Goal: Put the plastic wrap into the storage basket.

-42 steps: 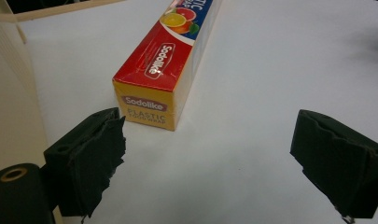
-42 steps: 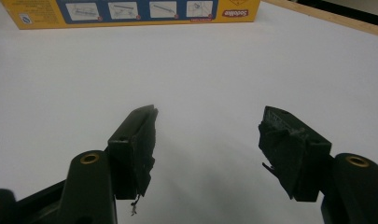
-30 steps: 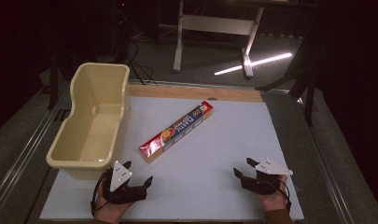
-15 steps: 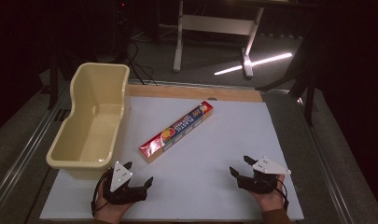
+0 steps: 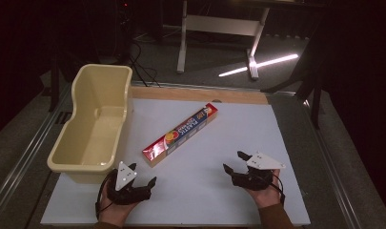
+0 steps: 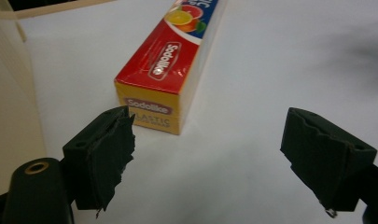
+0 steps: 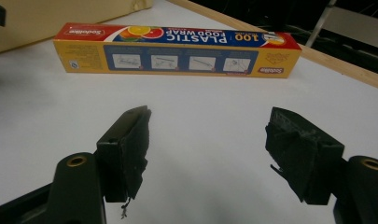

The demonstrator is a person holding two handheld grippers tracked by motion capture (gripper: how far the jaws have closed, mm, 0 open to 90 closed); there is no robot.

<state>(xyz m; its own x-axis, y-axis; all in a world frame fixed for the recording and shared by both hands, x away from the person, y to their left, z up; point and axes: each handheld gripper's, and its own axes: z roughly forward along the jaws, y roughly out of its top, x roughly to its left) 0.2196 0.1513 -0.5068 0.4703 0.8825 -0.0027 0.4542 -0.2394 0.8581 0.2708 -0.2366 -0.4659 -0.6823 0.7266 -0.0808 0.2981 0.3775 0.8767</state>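
Red and yellow cardboard box of plastic food wrap lies flat on the white table, slanted, w/ one end pointing at the left gripper and the other end up near the wooden strip at the far edge. Nothing holds the box.

Just beside it, on the left, sits a cream plastic tub, apart from the box.

Left gripper is open, jaws wide, nothing btwn them. They've just been closing a bit. In the left gripper view the box's near end is close in front of the jaws, not touching.

Right gripper is open too, nothing btwn its jaws, & it's well apart from the box. In the right gripper view the box's long side faces it.
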